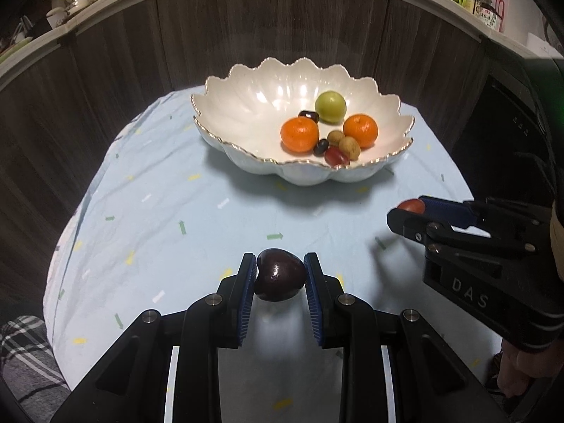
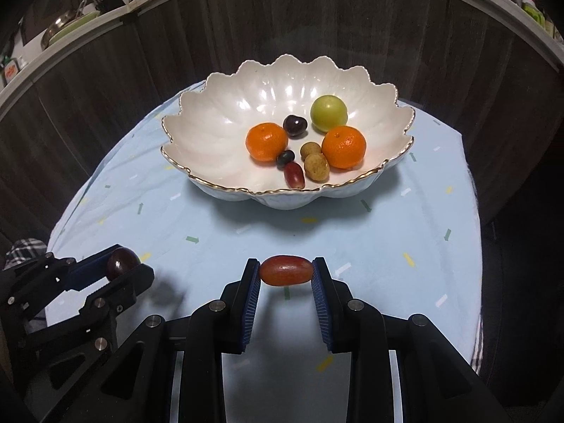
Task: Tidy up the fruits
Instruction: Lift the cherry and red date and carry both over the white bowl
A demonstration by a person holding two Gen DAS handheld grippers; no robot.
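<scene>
We've got a dark cherry (image 1: 280,278) pinched in the left claw (image 1: 280,276) and a red grape (image 2: 286,270) clamped endwise in the right claw (image 2: 286,271), both lifted clear of the cloth (image 1: 176,211), ready for the bowl (image 2: 218,105) ahead.

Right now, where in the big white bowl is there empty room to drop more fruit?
The left half of the scalloped white ceramic bowl is bare, from its gold-edged rim to the nearer orange mandarin. The right half is crowded: the green round fruit, a second mandarin, two brown longans and dark and red grapes sit close together.
</scene>
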